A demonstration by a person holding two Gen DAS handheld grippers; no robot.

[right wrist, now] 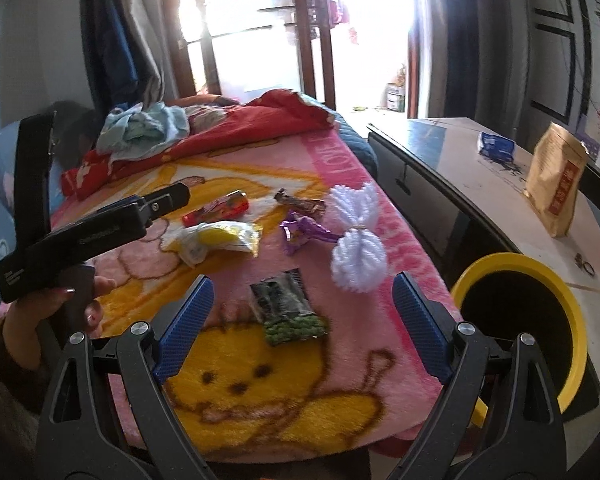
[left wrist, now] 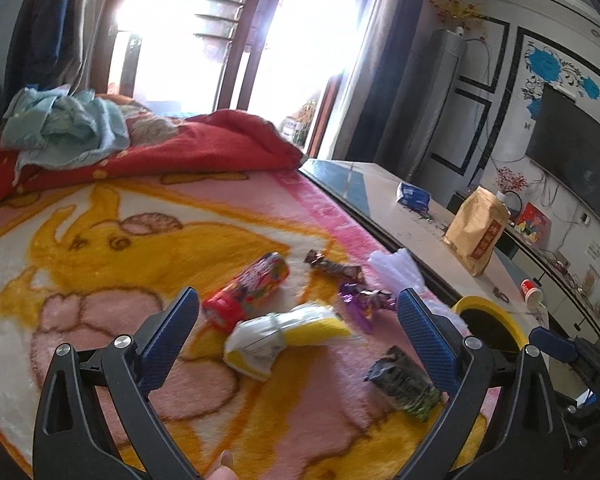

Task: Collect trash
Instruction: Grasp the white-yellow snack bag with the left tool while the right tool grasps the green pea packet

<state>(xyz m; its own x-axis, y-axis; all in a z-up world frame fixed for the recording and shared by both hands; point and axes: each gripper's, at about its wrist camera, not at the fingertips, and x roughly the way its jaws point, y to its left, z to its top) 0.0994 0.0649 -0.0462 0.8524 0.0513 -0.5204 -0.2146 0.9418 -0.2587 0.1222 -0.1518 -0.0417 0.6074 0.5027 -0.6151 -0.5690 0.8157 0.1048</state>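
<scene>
Trash lies scattered on the pink cartoon blanket (right wrist: 260, 408). Nearest, between the spread, empty jaws of the right gripper (right wrist: 300, 328), is a crumpled dark-and-green wrapper (right wrist: 288, 310): likely light, crackly and slippery, best pinched across its flat middle. The left gripper (left wrist: 296, 336) is also released, over a soft white-and-yellow wrapper (left wrist: 276, 336). Farther off lie a purple foil wrapper (right wrist: 304, 232), a stiff red tube (left wrist: 246, 292) and a brown candy wrapper (right wrist: 300, 202). A yellow-rimmed bin (right wrist: 520, 320) stands right. "LOVE" reads on the blanket's border; other print is illegible.
</scene>
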